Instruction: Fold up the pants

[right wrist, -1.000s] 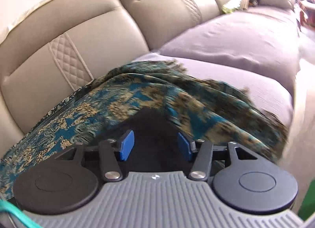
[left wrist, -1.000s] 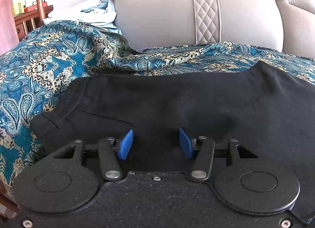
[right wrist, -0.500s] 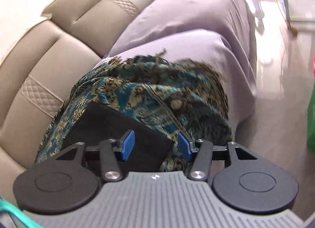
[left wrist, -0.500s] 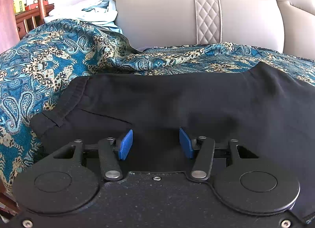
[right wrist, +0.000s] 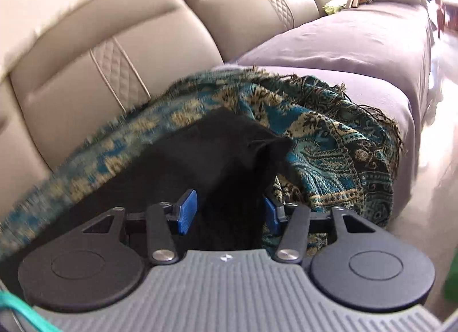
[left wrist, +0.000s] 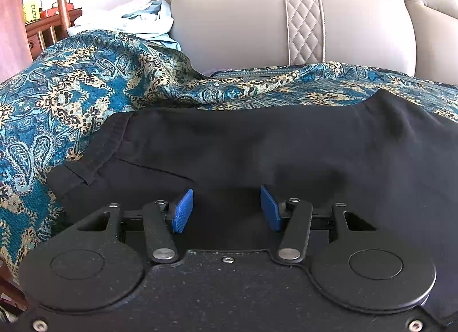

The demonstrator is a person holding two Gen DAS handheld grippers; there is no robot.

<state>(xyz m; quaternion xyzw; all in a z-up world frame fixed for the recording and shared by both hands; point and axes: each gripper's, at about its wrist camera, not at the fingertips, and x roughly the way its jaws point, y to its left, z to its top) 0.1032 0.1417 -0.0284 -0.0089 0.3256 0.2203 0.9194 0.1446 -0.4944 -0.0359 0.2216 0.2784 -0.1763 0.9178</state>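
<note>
On a teal paisley woven throw [left wrist: 86,97] over the beige leather sofa [left wrist: 234,25] lies one pair of black cotton pants [left wrist: 257,143]. Left gripper [left wrist: 226,208] hovers spread above them. Only the right view shows the right gripper [right wrist: 230,211], its jaws just closing around a raised black fold, pads not visibly pressing it.

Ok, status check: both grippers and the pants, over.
Left gripper open, low over black fabric pants. Right gripper jaws just closing around a raised pants corner; grip unconfirmed. Pants lie on teal paisley throw. Nothing in the way.
</note>
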